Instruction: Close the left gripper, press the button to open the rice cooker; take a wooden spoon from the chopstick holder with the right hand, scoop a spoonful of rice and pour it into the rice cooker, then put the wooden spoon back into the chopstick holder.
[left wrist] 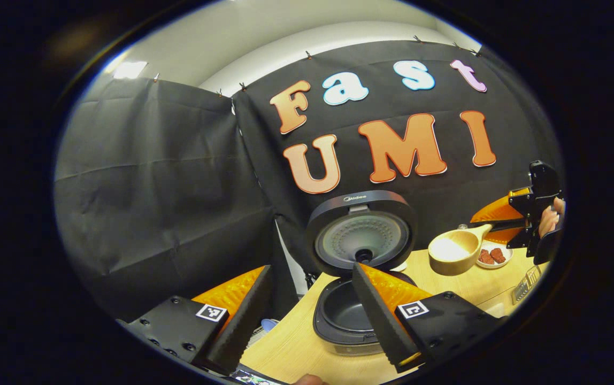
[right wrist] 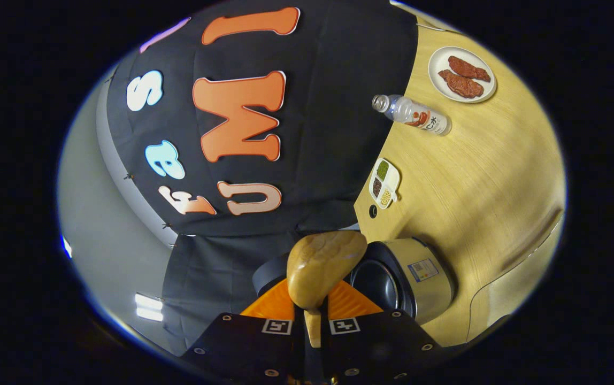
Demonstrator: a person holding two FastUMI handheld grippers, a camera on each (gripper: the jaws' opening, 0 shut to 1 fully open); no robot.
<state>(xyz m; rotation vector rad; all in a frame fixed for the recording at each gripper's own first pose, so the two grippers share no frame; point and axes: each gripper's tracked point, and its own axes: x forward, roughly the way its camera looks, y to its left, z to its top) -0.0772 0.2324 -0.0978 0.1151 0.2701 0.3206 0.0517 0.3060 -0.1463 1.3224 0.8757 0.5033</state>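
Now the pale, smooth-carved wooden spoon (left wrist: 457, 247) is seen held aloft to the right of the open rice cooker (left wrist: 358, 299), its rounded bowl heaped with white rice and pointing left toward the pot, its short handle running right into the right gripper (left wrist: 515, 227). In the right gripper view the fingers are seen closed on that handle (right wrist: 313, 326), with the underside of the bowl (right wrist: 324, 264) standing out ahead of them and the spoon's long axis lying straight along the fingers. Just beyond the bowl, the dark, round inner pot (right wrist: 374, 283) is glimpsed, so the mouth of the cooker is judged to lie close ahead of the spoon; a short carry left and a roll of the handle is what the pour seems to call for. The right hand is plainly the nearer one to the job.

The left gripper (left wrist: 312, 299) is held wide open with nothing in it, near the cooker's front. The cooker's domed lid (left wrist: 361, 232) is raised upright, its grey dimpled inner plate shown. The light wood-grain table (right wrist: 478, 176) carries a small white plate of reddish-brown meat pieces (right wrist: 462, 74), a clear plastic bottle (right wrist: 411, 114) and a little divided dish of grains (right wrist: 384, 183), all well apart from the cooker.
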